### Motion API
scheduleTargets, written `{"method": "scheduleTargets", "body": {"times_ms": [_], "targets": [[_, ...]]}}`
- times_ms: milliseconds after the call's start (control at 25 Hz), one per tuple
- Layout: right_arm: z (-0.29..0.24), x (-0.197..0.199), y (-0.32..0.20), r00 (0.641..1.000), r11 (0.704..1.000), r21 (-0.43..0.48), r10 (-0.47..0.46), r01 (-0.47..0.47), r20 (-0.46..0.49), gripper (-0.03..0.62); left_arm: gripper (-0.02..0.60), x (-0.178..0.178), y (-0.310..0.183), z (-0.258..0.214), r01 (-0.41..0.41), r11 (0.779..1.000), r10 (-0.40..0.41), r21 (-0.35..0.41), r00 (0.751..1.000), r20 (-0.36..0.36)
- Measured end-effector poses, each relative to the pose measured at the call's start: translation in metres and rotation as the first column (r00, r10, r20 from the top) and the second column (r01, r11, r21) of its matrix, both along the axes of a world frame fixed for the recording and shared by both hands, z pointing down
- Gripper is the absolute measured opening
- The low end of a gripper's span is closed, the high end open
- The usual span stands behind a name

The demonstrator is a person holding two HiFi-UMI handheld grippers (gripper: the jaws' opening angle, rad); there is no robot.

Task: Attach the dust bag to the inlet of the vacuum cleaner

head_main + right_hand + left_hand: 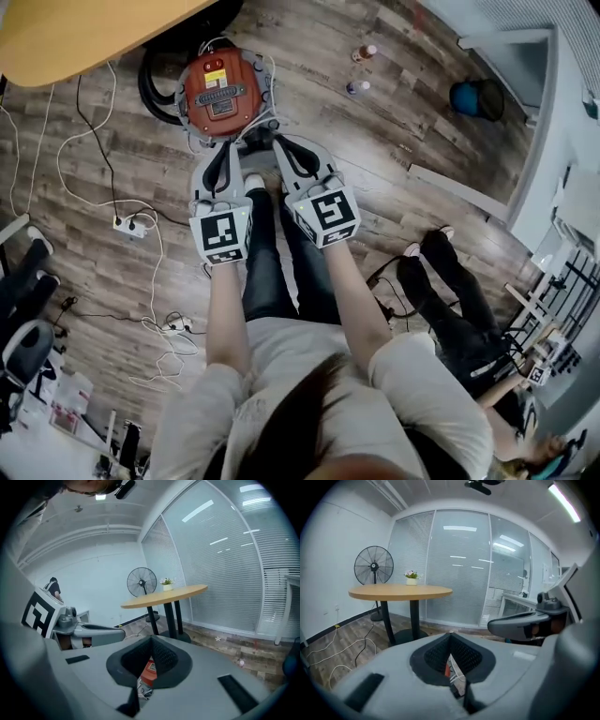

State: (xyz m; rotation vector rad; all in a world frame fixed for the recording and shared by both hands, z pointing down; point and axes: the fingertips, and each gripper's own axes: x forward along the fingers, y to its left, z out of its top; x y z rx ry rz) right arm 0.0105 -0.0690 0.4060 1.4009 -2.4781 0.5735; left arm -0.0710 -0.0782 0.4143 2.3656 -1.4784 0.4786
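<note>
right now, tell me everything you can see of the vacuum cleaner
The vacuum cleaner is a round canister with a red top that carries a yellow label, and grey housing around it. A black hose curls beside it. It stands upright on the wood floor, close to the table.

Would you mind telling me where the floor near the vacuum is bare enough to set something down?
Bare floor lies right of the vacuum, below the bottles. Left is crowded with cables and a power strip.
</note>
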Motion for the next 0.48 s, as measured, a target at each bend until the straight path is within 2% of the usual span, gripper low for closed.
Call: {"method": "scheduleTargets", "body": {"times_ms": [160,480], "targets": [[-0.043,0.005,0.002,1.000,0.999,0.036,0.013,-0.014,0.028,0.005,0.017,-0.002,0.001,-0.040,0.023,0.999,-0.022,0.025,0.999,-0.029],[-0.122,0.010,0.011,0.998,0.992,0.119,0.021,-0.027,0.056,0.005,0.015,0.002,0.010,-0.115,0.008,0.995,0.000,0.104,0.996,-0.085]]}}
